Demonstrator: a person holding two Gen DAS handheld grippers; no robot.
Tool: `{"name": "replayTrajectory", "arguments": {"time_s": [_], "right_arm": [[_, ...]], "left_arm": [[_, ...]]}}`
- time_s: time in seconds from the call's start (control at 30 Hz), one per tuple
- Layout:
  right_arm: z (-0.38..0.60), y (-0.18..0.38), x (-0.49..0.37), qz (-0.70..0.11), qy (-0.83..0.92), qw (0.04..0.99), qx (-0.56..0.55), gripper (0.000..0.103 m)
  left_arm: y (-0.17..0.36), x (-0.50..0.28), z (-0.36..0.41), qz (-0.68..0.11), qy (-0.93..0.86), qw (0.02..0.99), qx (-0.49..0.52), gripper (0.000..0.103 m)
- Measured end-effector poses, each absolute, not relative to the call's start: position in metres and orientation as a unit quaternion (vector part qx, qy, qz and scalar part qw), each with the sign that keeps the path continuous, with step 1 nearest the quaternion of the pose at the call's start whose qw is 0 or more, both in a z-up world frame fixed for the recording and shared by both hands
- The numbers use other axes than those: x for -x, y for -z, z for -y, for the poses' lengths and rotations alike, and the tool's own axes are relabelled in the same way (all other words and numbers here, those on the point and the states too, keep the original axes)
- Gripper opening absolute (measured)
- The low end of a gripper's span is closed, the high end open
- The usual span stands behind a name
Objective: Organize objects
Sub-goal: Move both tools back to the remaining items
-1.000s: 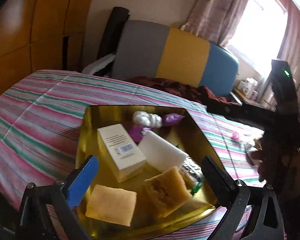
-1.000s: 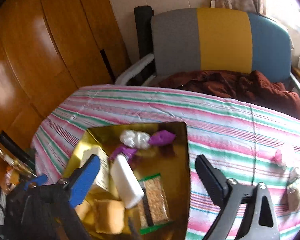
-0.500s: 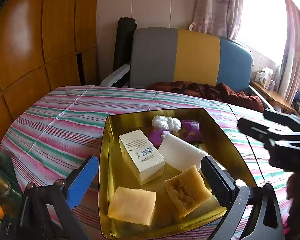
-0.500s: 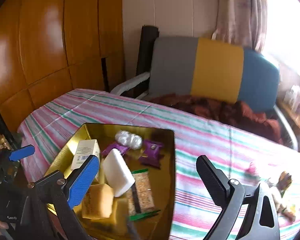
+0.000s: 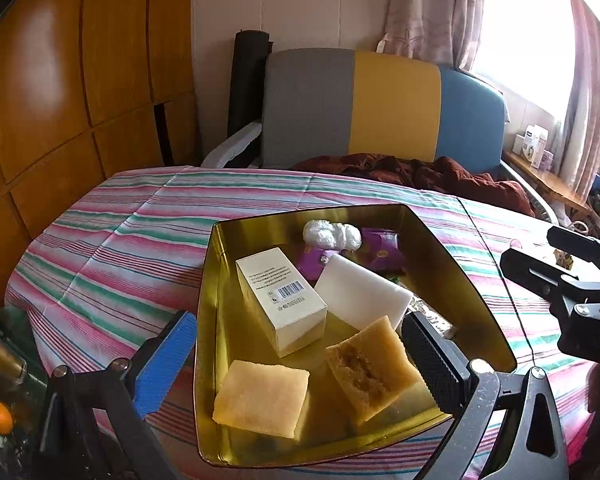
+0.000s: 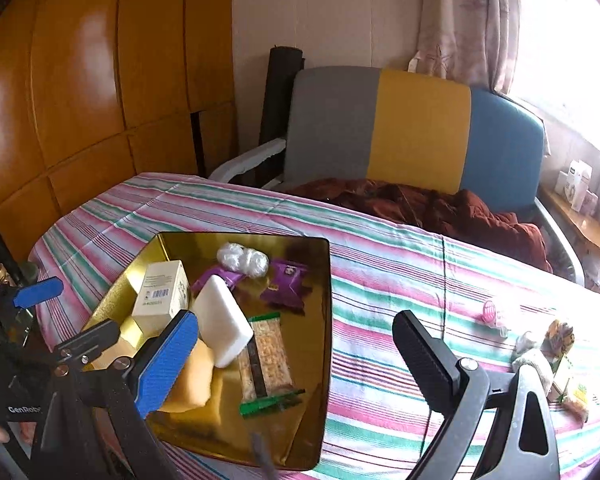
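Note:
A gold metal tray sits on the striped tablecloth. It holds a white box, a white foam block, two yellow sponges, purple packets, a white wrapped bundle and a snack bar. My left gripper hovers open over the tray's near end, holding nothing. My right gripper is open and empty above the tray's right edge, and it also shows in the left wrist view.
Loose items lie on the cloth to the right: a pink round thing and several small toys and wrappers. A grey, yellow and blue sofa with a dark red blanket stands behind the table. Bottles stand at the left.
Both views have steadied and levelled, and the tray now sits more squarely in front. The right gripper has drawn back to the tray's right side. Both grippers stay open.

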State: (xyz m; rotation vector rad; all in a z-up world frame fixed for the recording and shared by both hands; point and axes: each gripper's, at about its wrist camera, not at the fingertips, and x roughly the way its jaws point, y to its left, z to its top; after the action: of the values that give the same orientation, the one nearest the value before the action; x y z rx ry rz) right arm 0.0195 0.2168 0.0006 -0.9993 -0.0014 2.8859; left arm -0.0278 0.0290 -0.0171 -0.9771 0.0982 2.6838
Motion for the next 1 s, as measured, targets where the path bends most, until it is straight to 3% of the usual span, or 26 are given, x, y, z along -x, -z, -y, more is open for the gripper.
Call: {"name": "replayTrajectory", "arguments": {"time_s": [0.63,1.0], "right_arm": [[-0.270,0.023,-0.024,-0.024,-0.922,0.085,0.377,0.100],[-0.371,0.009,-0.031,-0.066,-0.912,0.147,0.378,0.100]], "left_arm": [[0.024,0.027,-0.043,-0.047,-0.919,0.164,0.356,0.103],[0.025,0.029,-0.053,-0.050,-0.914,0.184,0.357,0.103]]}}
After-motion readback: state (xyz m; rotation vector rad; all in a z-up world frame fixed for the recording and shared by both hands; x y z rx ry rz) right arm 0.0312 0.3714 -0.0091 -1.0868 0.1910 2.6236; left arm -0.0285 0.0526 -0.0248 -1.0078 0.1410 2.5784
